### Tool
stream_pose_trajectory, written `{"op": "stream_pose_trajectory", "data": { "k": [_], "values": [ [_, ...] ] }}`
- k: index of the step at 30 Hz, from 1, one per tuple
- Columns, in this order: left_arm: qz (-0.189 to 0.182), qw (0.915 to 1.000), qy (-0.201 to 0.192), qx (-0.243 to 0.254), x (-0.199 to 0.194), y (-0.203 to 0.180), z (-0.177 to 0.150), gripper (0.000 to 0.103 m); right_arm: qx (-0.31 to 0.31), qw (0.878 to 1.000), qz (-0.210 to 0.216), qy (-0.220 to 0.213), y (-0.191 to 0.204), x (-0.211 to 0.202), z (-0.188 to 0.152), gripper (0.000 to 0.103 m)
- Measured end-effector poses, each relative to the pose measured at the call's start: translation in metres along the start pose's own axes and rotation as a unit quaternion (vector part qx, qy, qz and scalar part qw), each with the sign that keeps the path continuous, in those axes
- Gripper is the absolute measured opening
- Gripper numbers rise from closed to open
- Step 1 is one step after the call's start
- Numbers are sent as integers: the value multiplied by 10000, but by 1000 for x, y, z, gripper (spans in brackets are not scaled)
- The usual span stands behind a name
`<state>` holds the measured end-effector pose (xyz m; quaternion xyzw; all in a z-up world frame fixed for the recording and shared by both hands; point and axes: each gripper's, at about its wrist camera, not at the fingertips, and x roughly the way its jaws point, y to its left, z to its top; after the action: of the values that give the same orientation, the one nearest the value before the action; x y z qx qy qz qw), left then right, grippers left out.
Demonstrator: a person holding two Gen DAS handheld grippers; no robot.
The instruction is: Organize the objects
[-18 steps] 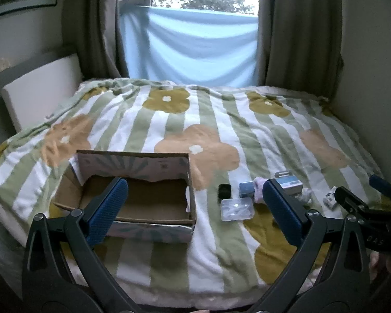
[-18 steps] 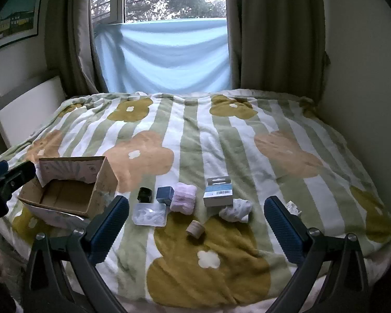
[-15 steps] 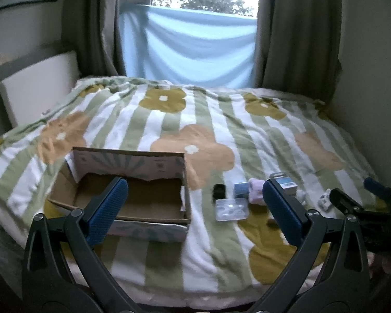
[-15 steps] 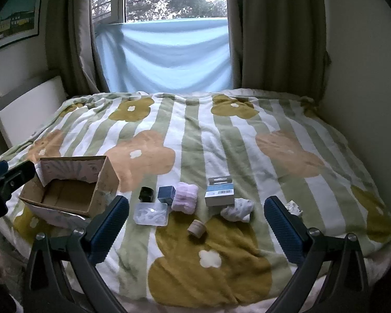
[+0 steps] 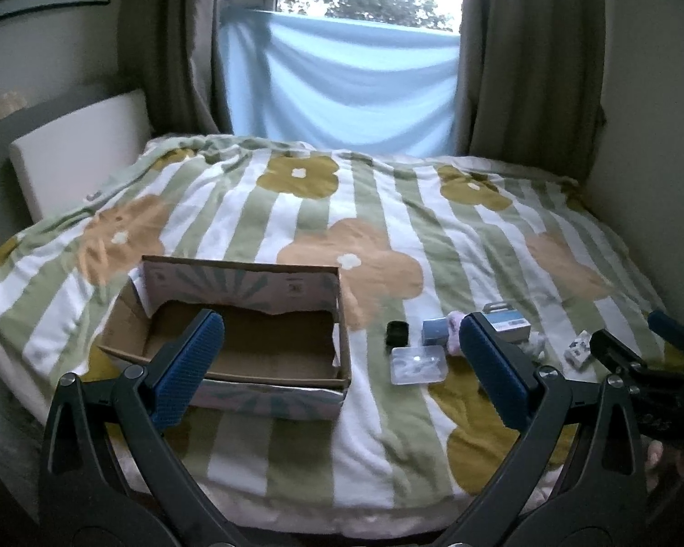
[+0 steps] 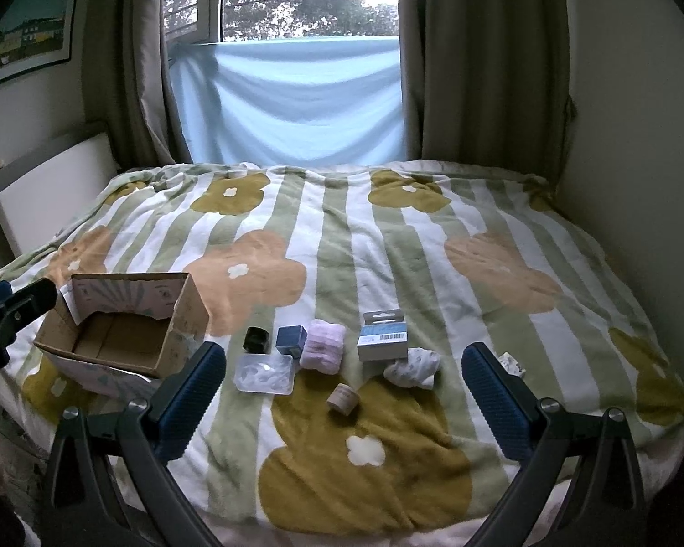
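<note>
Holding both hand-held grippers released and empty, left (image 5: 337,364) and right (image 6: 342,396), you hover before the bed (image 6: 433,273). Small items lie just right of the cardboard box (image 6: 114,342); start with the clear case (image 6: 264,373), nearest it.

- Left wrist view: from the bed's near edge, angled downward across the blanket (image 5: 387,209) toward the window; cardboard box (image 5: 232,342) nearest.
- Right wrist view: same facing, set further right.
- Shared: box (image 6: 123,342), clear tray (image 6: 264,374), window.
</note>
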<state>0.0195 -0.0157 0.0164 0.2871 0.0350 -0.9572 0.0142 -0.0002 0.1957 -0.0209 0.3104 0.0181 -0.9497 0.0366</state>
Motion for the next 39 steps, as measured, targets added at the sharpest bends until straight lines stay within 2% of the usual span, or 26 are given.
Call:
{"op": "stream_pose_trajectory", "data": {
  "k": [9, 39],
  "values": [
    [165, 9998, -22, 149, 4, -4, -1, 103, -12, 10000, 4, 32, 1, 2, -3, 103],
    [109, 9999, 30, 92, 9, -8, -4, 103, -38, 10000, -31, 37, -1, 6, 1, 103]
  ]
}}
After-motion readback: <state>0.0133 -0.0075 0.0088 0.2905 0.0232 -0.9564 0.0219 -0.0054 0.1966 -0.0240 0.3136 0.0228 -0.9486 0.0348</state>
